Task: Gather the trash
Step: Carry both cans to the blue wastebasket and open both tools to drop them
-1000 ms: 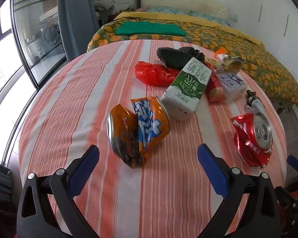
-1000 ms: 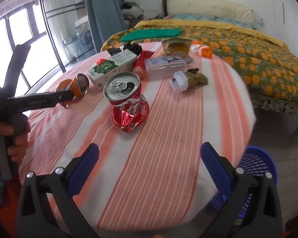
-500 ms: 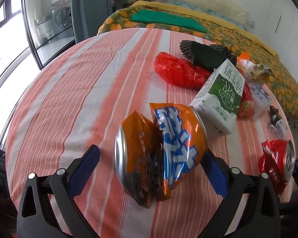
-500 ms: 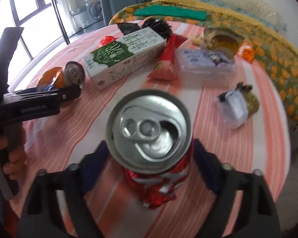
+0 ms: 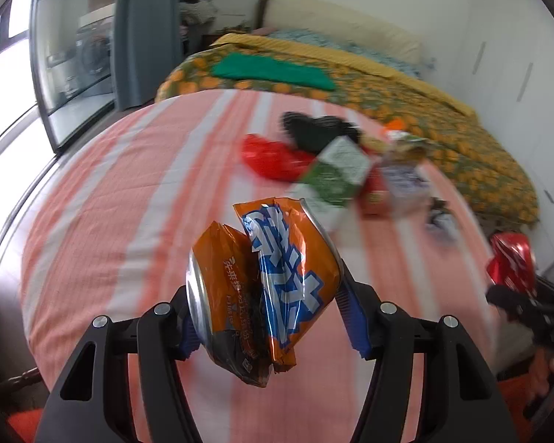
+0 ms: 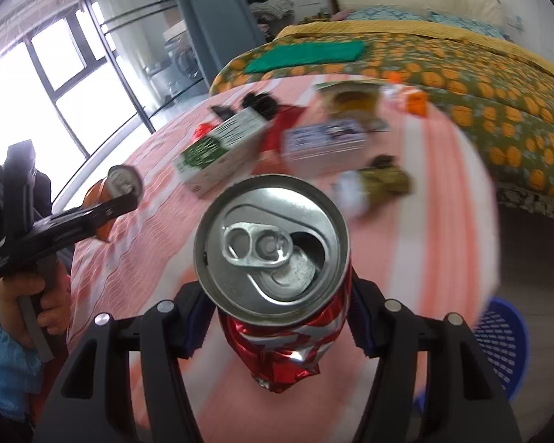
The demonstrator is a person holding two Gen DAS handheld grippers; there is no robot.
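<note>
Now left tool pinching crushed orange can crosswise, right tool pinching dented red can, top toward camera.

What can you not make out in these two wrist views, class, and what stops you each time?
- Milk carton print, left view: motion blur.
- Blue basket, right view: cut by the frame edge, inside unseen.
- Red can label, right view: crushed, behind its own top.
- Left fingers contact on orange can: can hides it.
</note>
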